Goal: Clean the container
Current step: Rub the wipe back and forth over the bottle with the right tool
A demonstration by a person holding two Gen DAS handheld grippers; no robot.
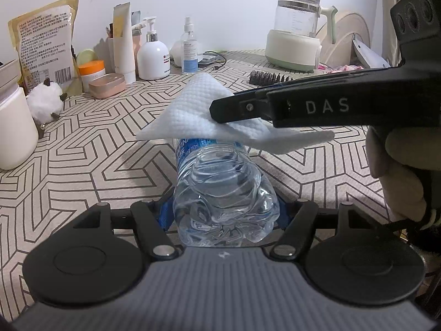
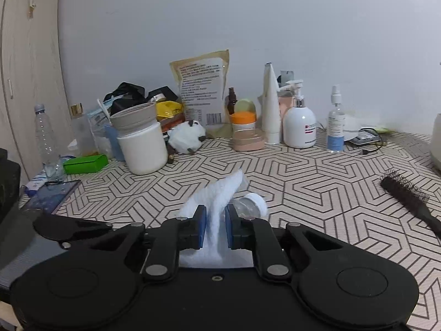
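A clear plastic water bottle with a blue label lies lengthwise between my left gripper's blue pads, base toward the camera. My left gripper is shut on it and holds it above the table. My right gripper comes in from the right, shut on a white textured cloth that lies across the bottle's far end. In the right wrist view the cloth is pinched between my right gripper's blue pads, and the bottle's neck and white cap show just past them.
The table has a geometric-patterned cover. At the back stand a white pump bottle, a spray bottle, a glass kettle and a white jar. A black hairbrush lies right. A phone lies left.
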